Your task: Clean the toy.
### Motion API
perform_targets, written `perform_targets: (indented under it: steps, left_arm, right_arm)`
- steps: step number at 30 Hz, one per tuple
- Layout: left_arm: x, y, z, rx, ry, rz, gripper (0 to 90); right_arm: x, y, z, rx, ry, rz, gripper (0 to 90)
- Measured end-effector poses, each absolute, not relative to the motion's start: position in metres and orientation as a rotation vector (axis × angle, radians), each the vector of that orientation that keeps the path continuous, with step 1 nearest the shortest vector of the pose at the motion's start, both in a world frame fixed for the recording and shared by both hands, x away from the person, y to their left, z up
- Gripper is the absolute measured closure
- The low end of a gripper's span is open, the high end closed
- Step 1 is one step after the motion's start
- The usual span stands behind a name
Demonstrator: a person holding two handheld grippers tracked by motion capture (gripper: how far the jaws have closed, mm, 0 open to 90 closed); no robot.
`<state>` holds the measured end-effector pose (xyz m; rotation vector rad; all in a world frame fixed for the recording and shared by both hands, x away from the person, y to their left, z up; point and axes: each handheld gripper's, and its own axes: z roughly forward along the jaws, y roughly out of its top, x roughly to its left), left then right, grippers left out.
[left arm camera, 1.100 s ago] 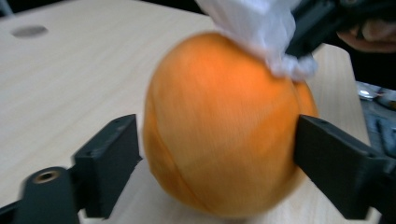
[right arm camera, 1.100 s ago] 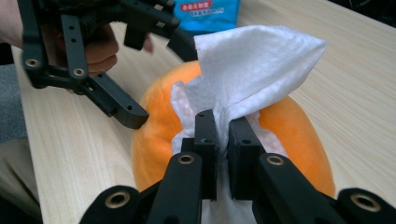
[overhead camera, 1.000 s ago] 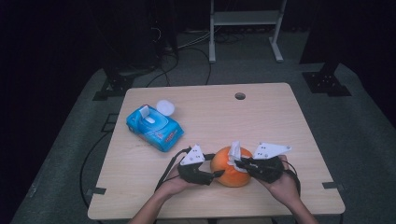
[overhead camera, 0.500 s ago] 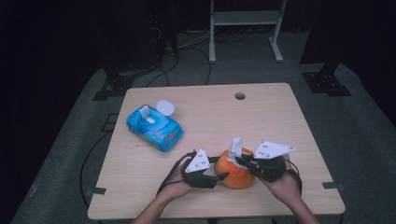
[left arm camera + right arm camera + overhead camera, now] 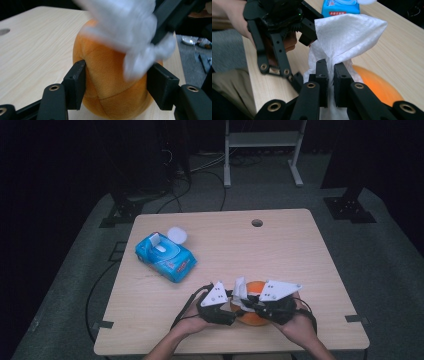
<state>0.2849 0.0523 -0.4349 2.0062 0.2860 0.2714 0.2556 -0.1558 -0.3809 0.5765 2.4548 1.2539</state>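
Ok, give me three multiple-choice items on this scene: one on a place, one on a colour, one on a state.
1. Where is the blue wipes pack?
A. left part of the table
B. right edge
C. on the floor

2. What colour is the plush ball?
A. green
B. orange
C. purple

3. What does the right gripper do?
A. stands open
B. pinches the white wipe
C. grips the pack

Key: 1 A, the high view shows it left of the middle; 2 B, orange fabric between the left gripper's jaws; 3 B, its jaws clamp the wipe.
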Motion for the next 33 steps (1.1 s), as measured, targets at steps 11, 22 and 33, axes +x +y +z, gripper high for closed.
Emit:
perform_targets:
  steps: [11, 22, 33]
  left_arm:
    - [0.294, 0.061, -0.438, 1.974, 0.339, 0.171, 28.6]
    - [0.289, 0.054, -0.441, 1.999, 0.289, 0.164, 32.3]
    - [0.287, 0.059, -0.436, 1.99, 0.19, 0.29, 38.6]
  right_arm:
    - [0.279, -0.202, -0.386, 0.773, 2.406, 1.265, 83.0]
    - [0.262, -0.176, -0.383, 0.636, 2.527, 1.268, 83.3]
    - [0.275, -0.191, -0.38, 0.695, 2.418, 1.287, 83.3]
